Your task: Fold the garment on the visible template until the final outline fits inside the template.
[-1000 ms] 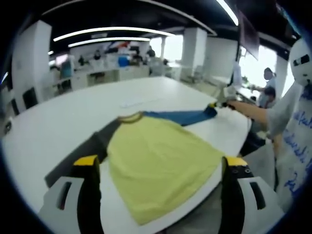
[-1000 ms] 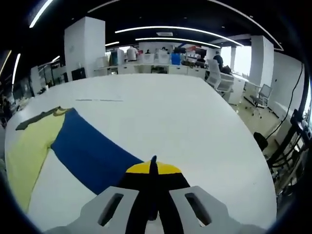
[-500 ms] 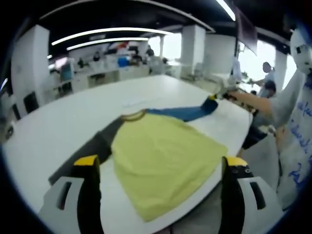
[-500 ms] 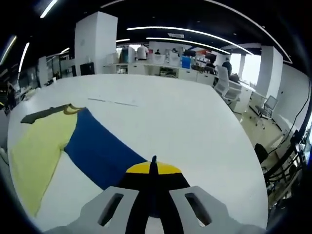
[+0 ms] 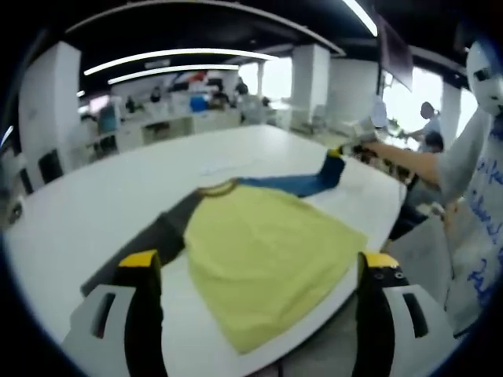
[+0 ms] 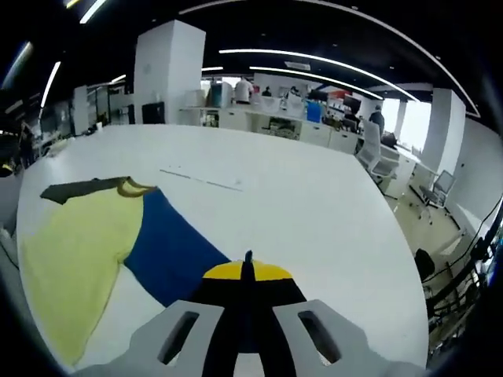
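In the left gripper view, the left gripper (image 5: 255,271) hovers with its yellow-tipped black jaws wide apart and empty, above the near edge of the broad white table (image 5: 94,196). The garment, a T-shirt with a pale yellow body, one dark grey sleeve and one blue sleeve (image 5: 267,243), lies flat ahead of and between those jaws, untouched by them, its hem hanging close to the table's near edge. The grey sleeve (image 5: 149,239) stretches toward the left jaw. At the far right, the right gripper (image 5: 339,153), held by the person's outstretched arm, pinches the cuff of the blue sleeve (image 5: 295,184). Compared with a second ago, that cuff stands lifted off the table and turned up, where before it lay low and stretched outward. I judge this to be the start of folding the sleeve in over the body.

In the right gripper view, the right gripper (image 6: 247,271) has its jaws closed on the blue cloth, which runs from the jaw tips back to the yellow body (image 6: 75,251) at the left. The sleeve looks shorter and nearer the body than a second ago. A thin pale line (image 6: 200,179) on the table beyond may be a template mark; I cannot tell.
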A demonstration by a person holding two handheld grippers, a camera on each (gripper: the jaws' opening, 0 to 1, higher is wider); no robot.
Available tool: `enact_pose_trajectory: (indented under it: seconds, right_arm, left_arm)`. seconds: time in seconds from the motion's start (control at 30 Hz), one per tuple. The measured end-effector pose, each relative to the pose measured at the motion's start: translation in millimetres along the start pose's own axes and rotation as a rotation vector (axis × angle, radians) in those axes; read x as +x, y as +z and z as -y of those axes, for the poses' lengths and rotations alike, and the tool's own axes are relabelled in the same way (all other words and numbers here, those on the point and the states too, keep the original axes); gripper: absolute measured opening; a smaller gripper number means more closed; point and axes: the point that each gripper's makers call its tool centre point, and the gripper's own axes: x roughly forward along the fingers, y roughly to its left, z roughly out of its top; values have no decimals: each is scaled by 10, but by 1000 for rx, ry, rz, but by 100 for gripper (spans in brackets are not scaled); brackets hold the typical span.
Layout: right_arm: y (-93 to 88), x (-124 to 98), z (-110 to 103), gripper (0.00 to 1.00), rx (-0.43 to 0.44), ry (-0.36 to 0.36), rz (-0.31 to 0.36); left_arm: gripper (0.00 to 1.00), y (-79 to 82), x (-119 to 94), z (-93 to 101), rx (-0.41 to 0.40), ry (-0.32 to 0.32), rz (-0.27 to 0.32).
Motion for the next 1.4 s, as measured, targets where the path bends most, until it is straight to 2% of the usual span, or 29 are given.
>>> enact_pose_trajectory:
  seconds: [0.23, 0.37, 0.87, 0.97, 1.4]
  right_arm:
    - [95, 14, -114, 1, -12, 8, 15]
    - [157, -8, -165, 1, -16, 6, 19]
    - [440, 66, -414, 1, -42, 20, 45]
    - [518, 97, -518, 1, -53, 29, 50]
    - [681, 219, -846, 1, -87, 63, 51]
  left_arm:
    - [99, 32, 1, -9, 24, -13, 6]
    - [99, 38, -9, -40, 65, 3, -6]
    - [99, 19, -62, -75, 80, -26, -8]
    - [99, -5, -83, -111, 101, -18, -26]
    - [99, 10, -141, -156, 104, -24, -7]
